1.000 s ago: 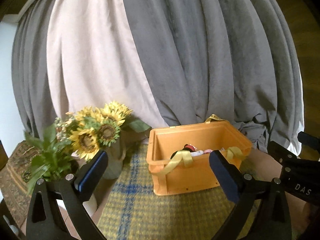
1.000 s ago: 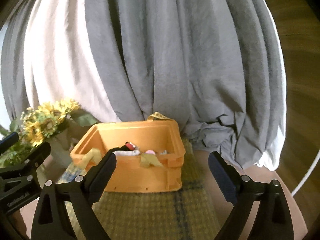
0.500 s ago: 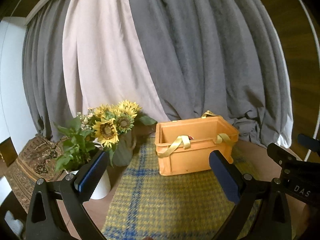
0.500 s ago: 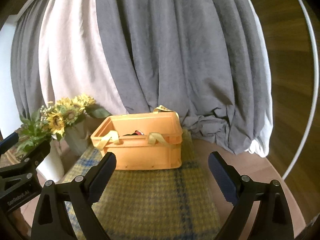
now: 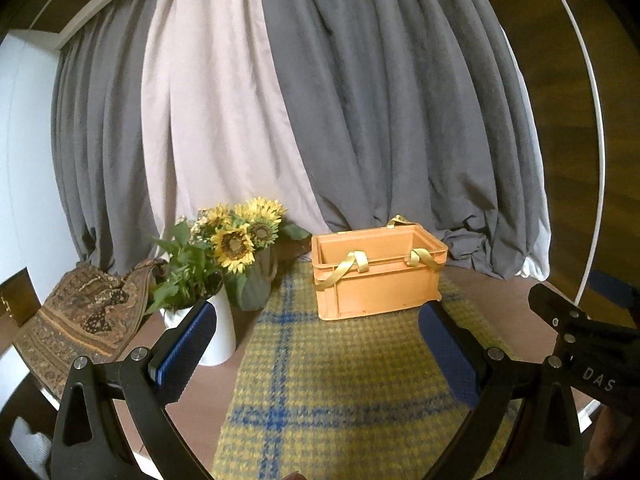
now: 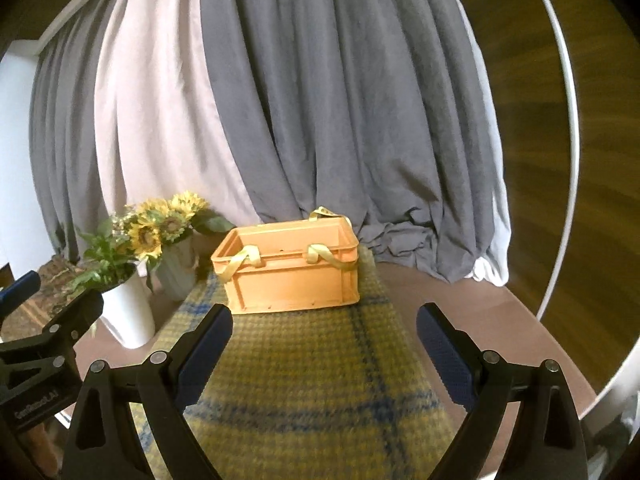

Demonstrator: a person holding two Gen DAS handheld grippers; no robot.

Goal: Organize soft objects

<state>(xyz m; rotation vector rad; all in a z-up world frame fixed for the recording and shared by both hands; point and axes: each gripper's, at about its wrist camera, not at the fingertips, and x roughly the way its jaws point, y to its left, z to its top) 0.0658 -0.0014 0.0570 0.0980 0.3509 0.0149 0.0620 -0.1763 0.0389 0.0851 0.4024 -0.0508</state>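
Note:
An orange plastic crate (image 5: 378, 282) (image 6: 294, 278) with yellow ribbon straps over its rim stands at the far end of a yellow-and-blue checked cloth (image 5: 340, 372) (image 6: 304, 372). From this low angle its inside is hidden. My left gripper (image 5: 316, 354) hangs open over the near part of the cloth, well short of the crate, with nothing between its blue pads. My right gripper (image 6: 324, 354) is open too, empty, at a like distance. In the left wrist view the right gripper's side (image 5: 580, 344) shows at the right edge.
Sunflowers (image 5: 244, 236) in a grey-green vase and a leafy plant in a white pot (image 5: 218, 332) stand left of the crate. A patterned brown cloth (image 5: 84, 320) lies at the far left. Grey and pale curtains (image 5: 320, 100) hang behind the round table.
Both grippers have pulled back and away from the crate; it looks smaller and its contents have dropped out of sight. Both stay open and empty.

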